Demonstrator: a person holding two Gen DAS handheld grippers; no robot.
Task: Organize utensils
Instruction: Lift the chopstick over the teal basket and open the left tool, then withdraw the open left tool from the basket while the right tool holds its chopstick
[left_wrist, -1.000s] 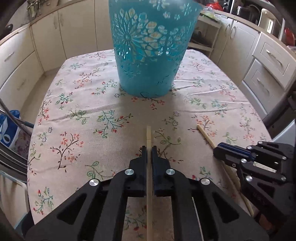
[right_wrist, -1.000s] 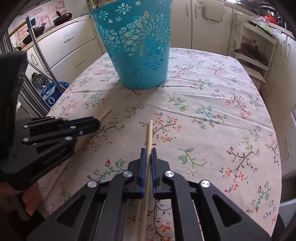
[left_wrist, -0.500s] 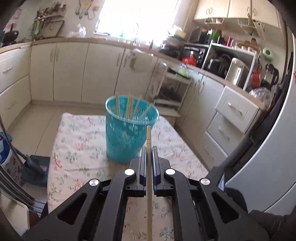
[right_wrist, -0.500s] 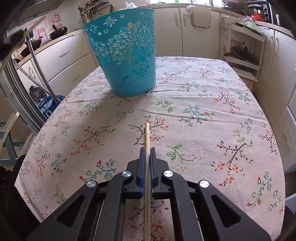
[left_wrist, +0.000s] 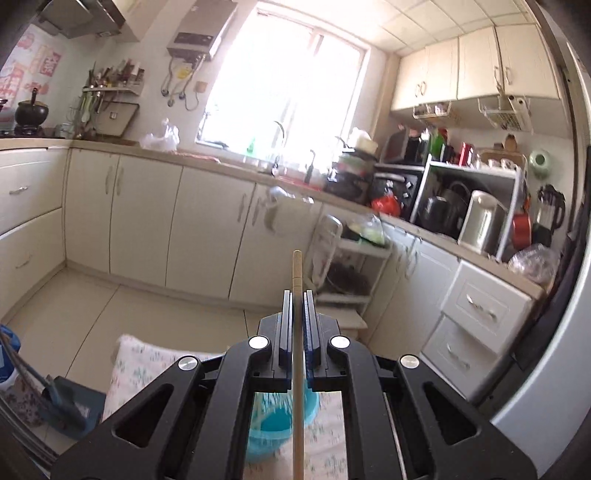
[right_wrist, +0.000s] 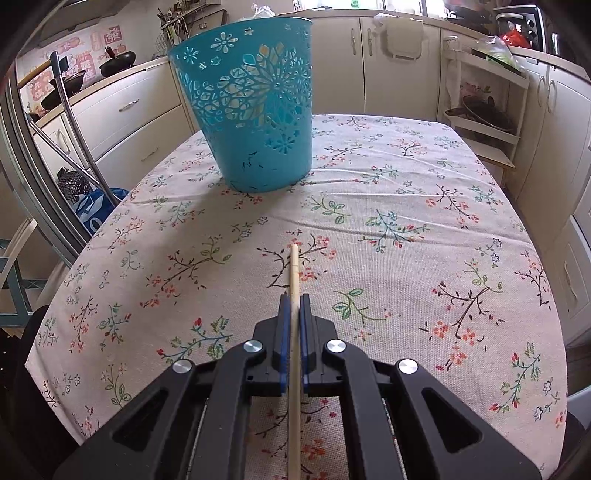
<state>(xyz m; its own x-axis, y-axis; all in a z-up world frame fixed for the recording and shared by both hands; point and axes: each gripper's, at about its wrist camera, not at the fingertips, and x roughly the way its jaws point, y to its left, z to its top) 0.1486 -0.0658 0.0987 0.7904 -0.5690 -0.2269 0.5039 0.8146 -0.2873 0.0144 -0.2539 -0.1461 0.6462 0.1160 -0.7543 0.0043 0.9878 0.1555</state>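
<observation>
Below the left claw (left_wrist: 296, 314), which pinches a chopstick (left_wrist: 296, 273) pointing level across the kitchen, sits the bin (left_wrist: 280, 417); I'd tip the claw until the stick hangs upright over the mouth, then let go. Ahead of the right claw (right_wrist: 294, 314), clamped on its own stick (right_wrist: 294, 273) low over the tabletop (right_wrist: 406, 206), the bin (right_wrist: 255, 122) stands well apart; lift before carrying

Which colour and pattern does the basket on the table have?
Teal basket with cut-out flower openings, clearest in the right wrist view.
</observation>
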